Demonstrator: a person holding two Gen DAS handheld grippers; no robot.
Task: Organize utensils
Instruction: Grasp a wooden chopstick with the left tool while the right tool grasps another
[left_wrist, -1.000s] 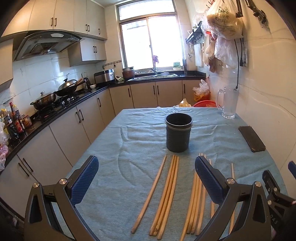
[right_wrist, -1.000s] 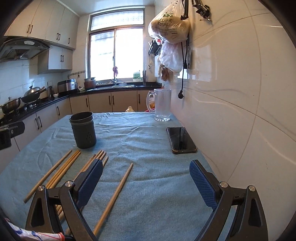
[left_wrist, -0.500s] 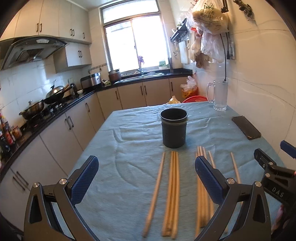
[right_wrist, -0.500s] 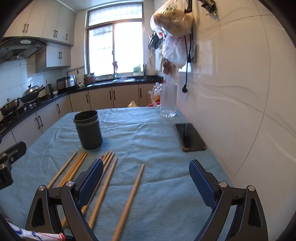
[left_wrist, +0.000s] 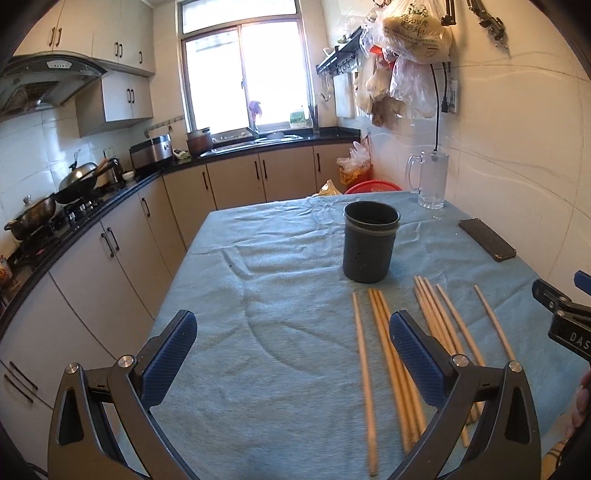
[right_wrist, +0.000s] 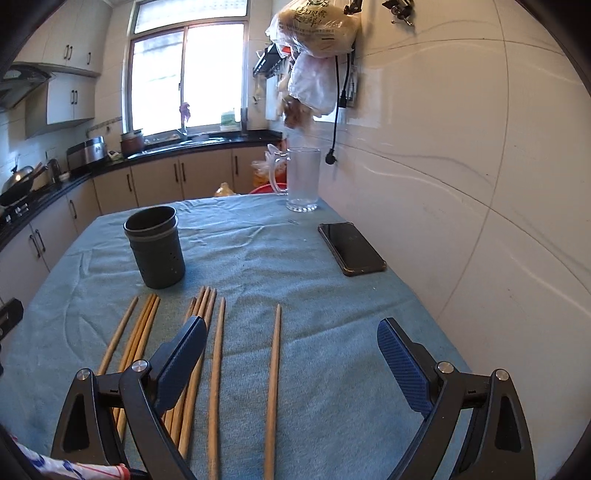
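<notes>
Both tongs gape wide, nothing held: left gripper (left_wrist: 291, 354) over bare cloth by the table's (left_wrist: 236, 236) left edge, having drifted left of the chopsticks (right_wrist: 218, 354); right gripper (right_wrist: 291, 356) beside the wall.

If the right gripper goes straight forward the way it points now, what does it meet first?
Probably the blue tablecloth itself; the right gripper is open, the single chopstick lies just left of centre, and the phone lies farther on. Depth is unclear.

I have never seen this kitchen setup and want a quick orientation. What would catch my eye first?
The wooden chopsticks lie loose in rows on the blue tablecloth, just ahead of both open grippers, the left gripper and the right gripper. Behind them stands a dark utensil holder, upright. A black phone and a glass mug sit along the wall side.
</notes>
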